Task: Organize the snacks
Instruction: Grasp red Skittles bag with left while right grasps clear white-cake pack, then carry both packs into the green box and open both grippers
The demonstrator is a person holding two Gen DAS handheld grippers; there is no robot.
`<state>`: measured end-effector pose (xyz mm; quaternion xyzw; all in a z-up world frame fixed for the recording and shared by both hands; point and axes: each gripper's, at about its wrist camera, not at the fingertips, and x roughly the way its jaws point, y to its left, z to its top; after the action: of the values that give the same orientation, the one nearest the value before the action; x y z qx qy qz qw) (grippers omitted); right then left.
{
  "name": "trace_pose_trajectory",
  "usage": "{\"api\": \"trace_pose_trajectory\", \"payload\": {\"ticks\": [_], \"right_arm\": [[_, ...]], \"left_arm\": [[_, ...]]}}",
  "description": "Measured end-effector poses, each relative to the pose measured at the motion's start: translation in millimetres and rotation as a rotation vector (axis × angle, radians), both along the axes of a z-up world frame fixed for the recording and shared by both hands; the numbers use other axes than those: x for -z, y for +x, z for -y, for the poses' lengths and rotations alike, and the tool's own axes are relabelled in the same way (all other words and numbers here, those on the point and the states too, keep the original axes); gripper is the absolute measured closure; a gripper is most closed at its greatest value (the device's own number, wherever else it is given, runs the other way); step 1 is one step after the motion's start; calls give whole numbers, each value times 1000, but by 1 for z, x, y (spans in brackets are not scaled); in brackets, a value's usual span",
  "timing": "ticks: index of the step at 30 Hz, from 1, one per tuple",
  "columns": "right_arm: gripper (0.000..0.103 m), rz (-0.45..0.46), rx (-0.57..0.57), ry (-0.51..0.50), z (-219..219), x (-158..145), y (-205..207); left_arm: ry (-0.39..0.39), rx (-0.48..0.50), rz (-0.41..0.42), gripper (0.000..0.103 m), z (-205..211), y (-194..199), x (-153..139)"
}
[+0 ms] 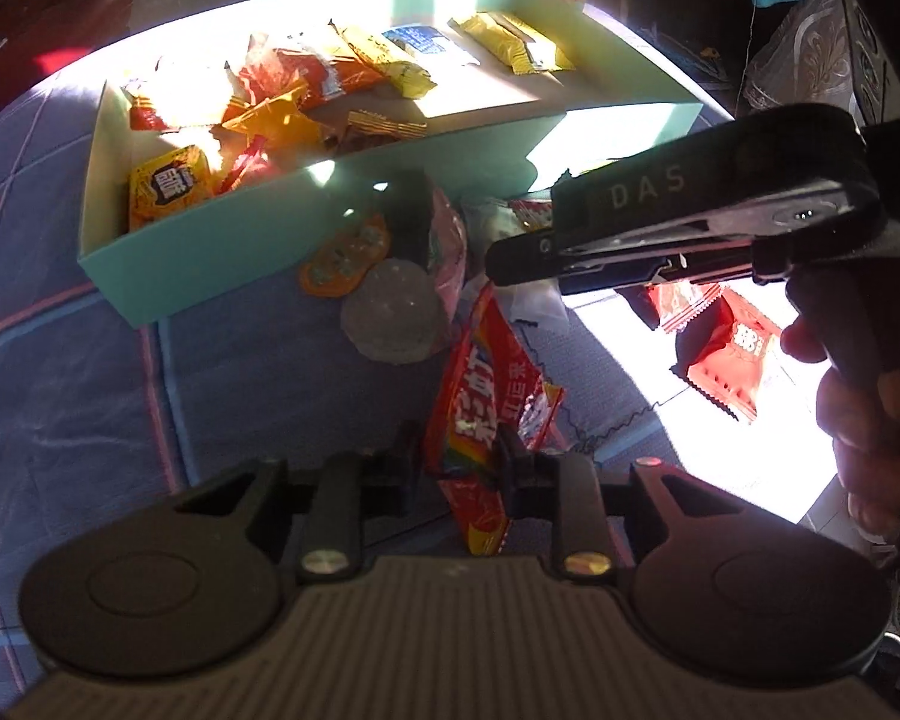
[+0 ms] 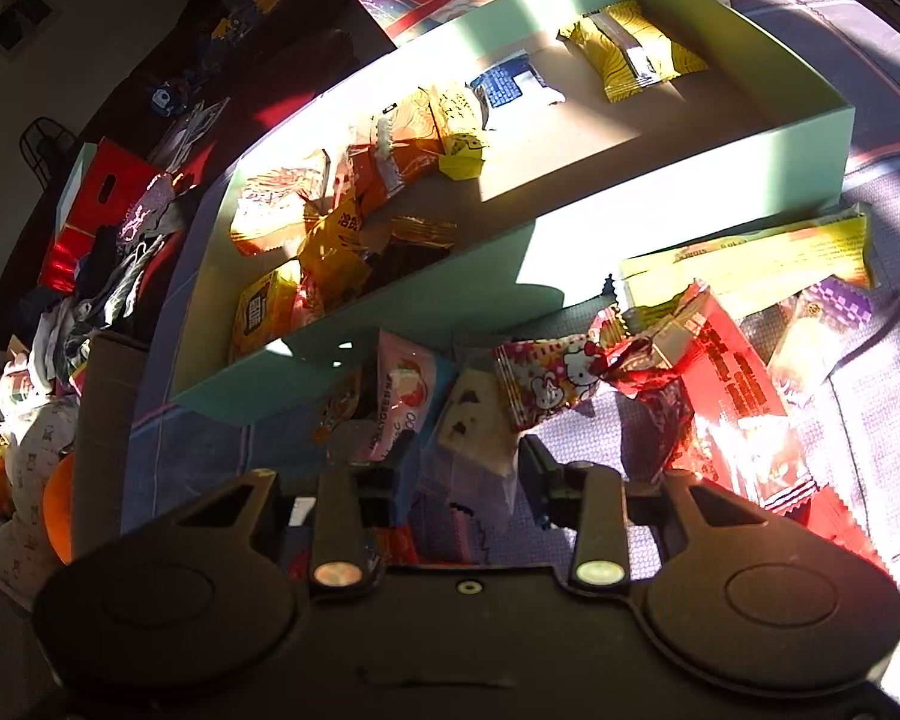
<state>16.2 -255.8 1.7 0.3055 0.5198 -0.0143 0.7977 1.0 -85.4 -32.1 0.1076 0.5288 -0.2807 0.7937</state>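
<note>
Already the left gripper [image 1: 459,462] had its fingers closed on a red candy packet [image 1: 480,402], lifted clear of the blue cloth [image 1: 90,390], presumably bound for the teal box [image 1: 222,252] just ahead, half filled with snacks; the right gripper [image 2: 462,468] pinched a clear-wrapped white bar [image 2: 465,426] out of the loose pile beside that box

Both cameras sit low and close, looking down at a slant toward the teal box [image 1: 222,252] [image 2: 660,192]. The left one looks from in front of the box. The right one looks from nearer its right end. Both see the box and the loose snacks just before it.
</note>
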Motion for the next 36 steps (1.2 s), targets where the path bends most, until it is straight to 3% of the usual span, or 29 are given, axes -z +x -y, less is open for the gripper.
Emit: {"api": "trace_pose_trajectory", "payload": {"ticks": [5, 7, 11, 12, 16, 17, 25, 36], "right_arm": [[65, -1, 22, -18, -6, 7, 11], [65, 11, 6, -66, -13, 7, 14], [65, 21, -16, -123, -20, 6, 16], [70, 21, -33, -151, -23, 5, 16], [71, 25, -74, -190, -30, 2, 10], [71, 21, -70, -171, -28, 1, 5], [72, 19, -53, -104, -22, -12, -25], [72, 113, -47, -87, -23, -49, -29]], "left_arm": [[1, -82, -14, 70, -26, 10, 0], [3, -86, -13, 62, -26, 12, 2], [3, -68, 0, 57, -15, 11, 6], [2, -62, 7, 57, -13, 10, 6], [-3, -27, 54, 78, -6, 3, 1], [-11, -25, 57, 79, -7, 1, -2], [-19, -69, 58, 83, -26, -2, -15], [-83, -96, 95, 83, -36, -6, -48]]}}
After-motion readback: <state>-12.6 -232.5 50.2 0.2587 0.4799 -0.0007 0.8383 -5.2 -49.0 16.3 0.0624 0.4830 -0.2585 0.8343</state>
